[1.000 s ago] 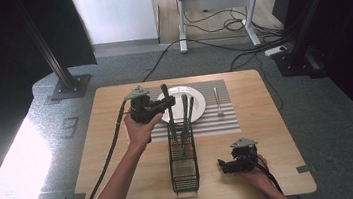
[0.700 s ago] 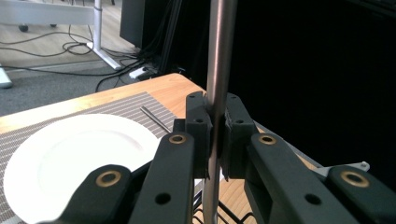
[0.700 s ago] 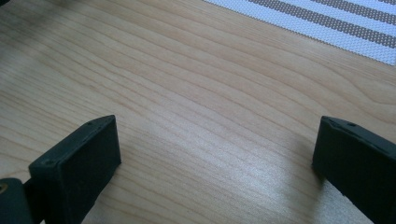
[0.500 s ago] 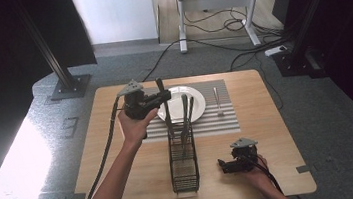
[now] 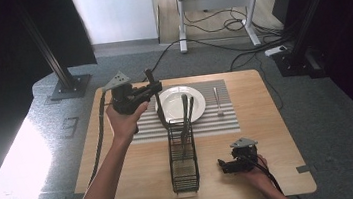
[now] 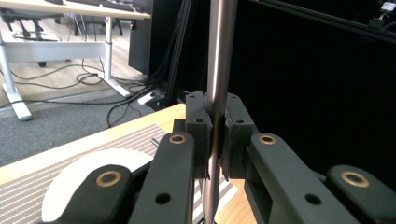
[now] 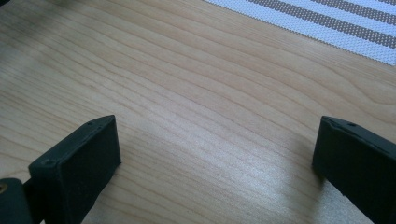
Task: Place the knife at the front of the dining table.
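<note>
From where I stood, the job looked like laying a place setting out of a wire basket (image 5: 183, 161) that sat on the wooden table (image 5: 137, 169), though nobody had said so, and that was only my reading. A striped mat (image 5: 217, 120) lay across the far half of the table with a white plate (image 5: 171, 105) on it, and to the right of the plate, well clear of its rim, one piece of cutlery (image 5: 218, 101) already lay on the mat; I took it for a fork but could not be sure. The left gripper (image 5: 149, 90) was held up above the table at the plate's left edge, its jaws clamped tight on a thin metal utensil (image 6: 215, 93) that stood nearly upright between them, the handle running up past the pads and the lower end hanging down toward the mat. What kind of utensil it was I could not tell. Two more pieces (image 5: 185, 118) stood in the basket, leaning toward the plate. The right gripper (image 5: 230, 165) rested low on the near right part of the table, just beside the basket, with its jaws spread wide and nothing but bare wood between them. So I judged the work partly done: one piece laid, one in the air and seemingly bound for the mat on the left of the plate, and two left to be drawn out and placed.
</note>
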`<state>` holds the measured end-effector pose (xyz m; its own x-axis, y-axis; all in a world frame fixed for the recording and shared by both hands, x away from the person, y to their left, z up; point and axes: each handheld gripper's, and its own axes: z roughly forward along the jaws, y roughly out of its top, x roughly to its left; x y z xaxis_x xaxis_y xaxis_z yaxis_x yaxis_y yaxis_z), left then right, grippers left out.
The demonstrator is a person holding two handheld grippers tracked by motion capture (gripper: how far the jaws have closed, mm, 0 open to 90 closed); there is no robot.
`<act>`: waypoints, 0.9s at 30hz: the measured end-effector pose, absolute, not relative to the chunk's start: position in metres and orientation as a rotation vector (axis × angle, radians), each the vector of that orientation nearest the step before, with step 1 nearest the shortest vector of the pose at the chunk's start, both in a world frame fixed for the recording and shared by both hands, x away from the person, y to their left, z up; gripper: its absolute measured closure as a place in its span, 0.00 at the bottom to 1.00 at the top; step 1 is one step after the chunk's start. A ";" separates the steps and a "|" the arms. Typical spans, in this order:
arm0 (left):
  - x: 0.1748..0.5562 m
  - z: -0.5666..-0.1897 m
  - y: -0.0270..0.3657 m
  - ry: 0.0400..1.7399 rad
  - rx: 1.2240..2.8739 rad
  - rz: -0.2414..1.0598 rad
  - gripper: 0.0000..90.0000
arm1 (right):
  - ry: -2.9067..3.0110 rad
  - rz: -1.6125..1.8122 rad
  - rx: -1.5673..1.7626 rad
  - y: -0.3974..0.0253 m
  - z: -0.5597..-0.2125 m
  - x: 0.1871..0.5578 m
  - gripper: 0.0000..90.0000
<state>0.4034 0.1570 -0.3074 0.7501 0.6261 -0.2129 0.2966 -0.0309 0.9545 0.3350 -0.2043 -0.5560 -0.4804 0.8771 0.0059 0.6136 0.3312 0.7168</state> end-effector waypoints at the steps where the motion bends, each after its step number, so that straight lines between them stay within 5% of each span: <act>1: 0.403 -0.306 0.159 0.753 1.626 0.314 0.93 | 2.219 0.942 1.319 -0.204 -0.556 0.335 0.01; 27: 0.408 -0.344 0.191 0.862 1.648 0.351 0.93 | 2.216 0.942 1.317 -0.204 -0.556 0.335 0.01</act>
